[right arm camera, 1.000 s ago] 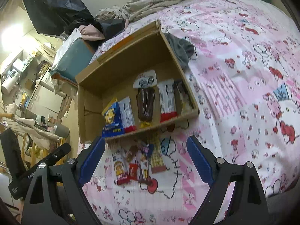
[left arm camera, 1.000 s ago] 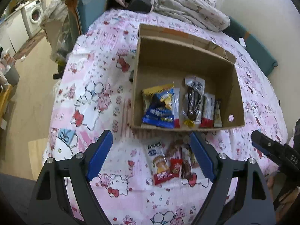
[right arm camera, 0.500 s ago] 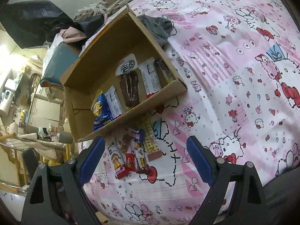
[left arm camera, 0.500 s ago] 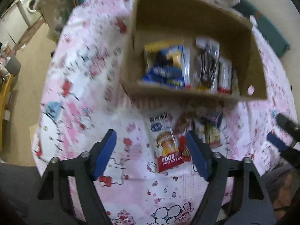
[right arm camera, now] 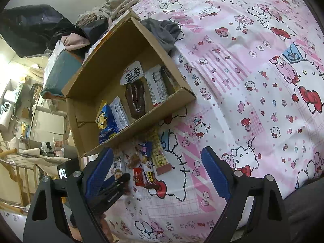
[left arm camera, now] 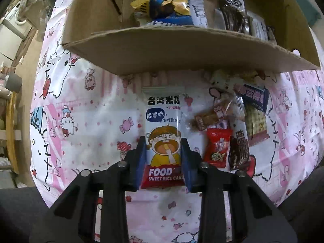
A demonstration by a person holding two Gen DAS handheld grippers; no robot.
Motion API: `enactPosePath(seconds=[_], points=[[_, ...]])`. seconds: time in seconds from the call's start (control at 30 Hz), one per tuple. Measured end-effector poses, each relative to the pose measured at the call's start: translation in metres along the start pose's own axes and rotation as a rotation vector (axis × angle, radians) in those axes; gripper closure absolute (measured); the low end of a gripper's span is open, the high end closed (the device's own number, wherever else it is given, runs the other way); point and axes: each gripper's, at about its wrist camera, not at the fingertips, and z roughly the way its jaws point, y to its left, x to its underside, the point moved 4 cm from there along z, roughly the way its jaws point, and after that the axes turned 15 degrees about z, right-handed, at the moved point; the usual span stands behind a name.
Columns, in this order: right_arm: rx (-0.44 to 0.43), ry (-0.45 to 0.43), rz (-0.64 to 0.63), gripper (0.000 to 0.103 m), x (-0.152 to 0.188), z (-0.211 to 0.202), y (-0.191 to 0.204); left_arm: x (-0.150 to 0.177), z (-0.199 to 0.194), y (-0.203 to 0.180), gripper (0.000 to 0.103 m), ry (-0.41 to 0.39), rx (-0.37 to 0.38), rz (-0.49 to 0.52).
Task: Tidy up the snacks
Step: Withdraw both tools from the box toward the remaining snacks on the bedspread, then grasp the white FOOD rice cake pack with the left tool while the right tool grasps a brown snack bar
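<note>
A cardboard box (left arm camera: 182, 48) lies on the pink bedspread and holds several snack packs, among them a blue chip bag (left arm camera: 172, 8). In front of it lies a loose pile: a white sweet rice cake pack (left arm camera: 164, 121), a red candy (left arm camera: 217, 147), a brown bar (left arm camera: 240, 141). My left gripper (left arm camera: 163, 151) is shut on the lower part of the rice cake pack. My right gripper (right arm camera: 158, 170) is open and empty above the bedspread, near the pile (right arm camera: 147, 166); the box (right arm camera: 129, 93) lies beyond it.
A grey cloth (right arm camera: 162, 32) lies against the box's far side. Rumpled bedding (right arm camera: 121, 2) and a dark bag (right arm camera: 34, 24) are at the back. The bed edge drops to the floor on the left (left arm camera: 18, 64).
My left gripper has dropped down to the pile and closed on the rice cake pack. My right gripper has drifted a little closer to the bed, still open.
</note>
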Motion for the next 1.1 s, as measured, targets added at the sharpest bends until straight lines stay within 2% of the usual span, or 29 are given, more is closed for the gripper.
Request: enactPosePath(seconds=[0.2, 0.27, 0.4, 0.5, 0.57, 0.63, 0.67, 0.7, 0.73, 0.77, 0.83, 1.0, 1.1], points=[[0.02, 0.016, -0.023, 0.012, 0.004, 0.008, 0.002, 0.009, -0.014, 0.015, 0.075, -0.004, -0.01, -0.044], [0.031, 0.026, -0.037, 0.012, 0.006, 0.011, 0.003, 0.016, -0.022, 0.021, 0.075, -0.009, 0.01, -0.074], [0.115, 0.025, -0.079, 0.012, 0.009, 0.018, 0.001, 0.025, -0.05, 0.037, 0.075, -0.07, 0.001, -0.115], [0.132, 0.048, -0.088, 0.014, 0.011, 0.024, -0.001, 0.024, -0.077, 0.041, 0.075, -0.128, 0.02, -0.112], [0.154, 0.056, -0.11, 0.022, 0.014, 0.027, 0.0, 0.024, -0.09, 0.043, 0.075, -0.148, 0.038, -0.099], [0.185, 0.073, -0.138, 0.038, 0.018, 0.033, 0.001, 0.025, -0.101, 0.044, 0.075, -0.164, 0.029, -0.081], [0.181, 0.089, -0.142, 0.043, 0.02, 0.037, 0.001, 0.028, -0.104, 0.045, 0.075, -0.171, 0.022, -0.075], [0.174, 0.117, -0.143, 0.055, 0.022, 0.042, 0.002, 0.028, -0.106, 0.048, 0.075, -0.175, 0.015, -0.073], [0.172, 0.131, -0.144, 0.062, 0.023, 0.045, 0.003, 0.027, -0.106, 0.049, 0.075, -0.179, 0.014, -0.076], [0.172, 0.143, -0.151, 0.064, 0.025, 0.048, 0.004, 0.029, -0.107, 0.049, 0.075, -0.183, 0.015, -0.085], [0.176, 0.171, -0.18, 0.075, 0.031, 0.057, 0.01, 0.029, -0.102, 0.048, 0.075, -0.182, 0.006, -0.1], [0.187, 0.222, -0.224, 0.078, 0.043, 0.082, 0.025, 0.035, -0.086, 0.042, 0.075, -0.124, 0.065, -0.126], [0.203, 0.246, -0.227, 0.079, 0.05, 0.098, 0.028, 0.037, -0.083, 0.037, 0.075, -0.116, 0.063, -0.122]])
